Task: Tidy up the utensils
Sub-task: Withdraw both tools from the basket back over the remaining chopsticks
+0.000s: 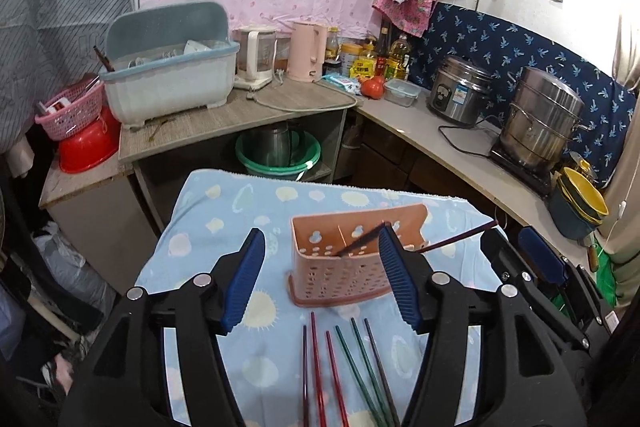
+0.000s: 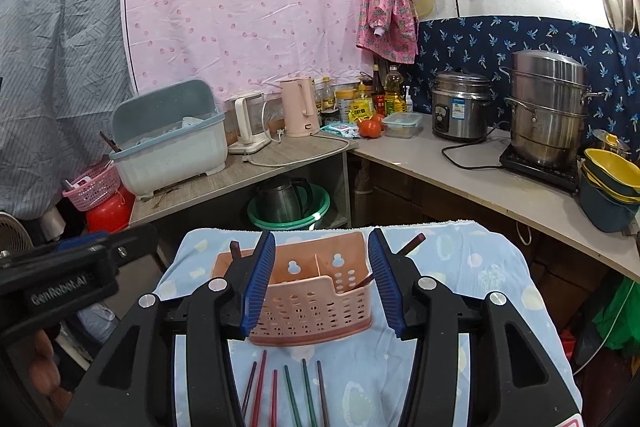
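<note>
Item: pink utensil caddy (image 2: 310, 301) with chopsticks, on my towel-covered tabletop (image 2: 472, 311).

The caddy stands upright, perforated, split into compartments — one dark chopstick (image 2: 412, 243) leans out of the caddy's right compartment, another (image 2: 235, 250) pokes up at the caddy's far left corner. Six loose chopsticks (image 1: 348, 367) lie in a row just in front of the caddy — dark, red, red, green, green, dark. My left tongs (image 1: 326, 281) are released, nothing between the blue pads (image 1: 246, 277), hovering in front of the caddy. My right tongs (image 2: 322, 281) are likewise released and empty, framing the caddy without touching it. Behind the caddy: green basin (image 2: 290, 217) under a shelf.
</note>
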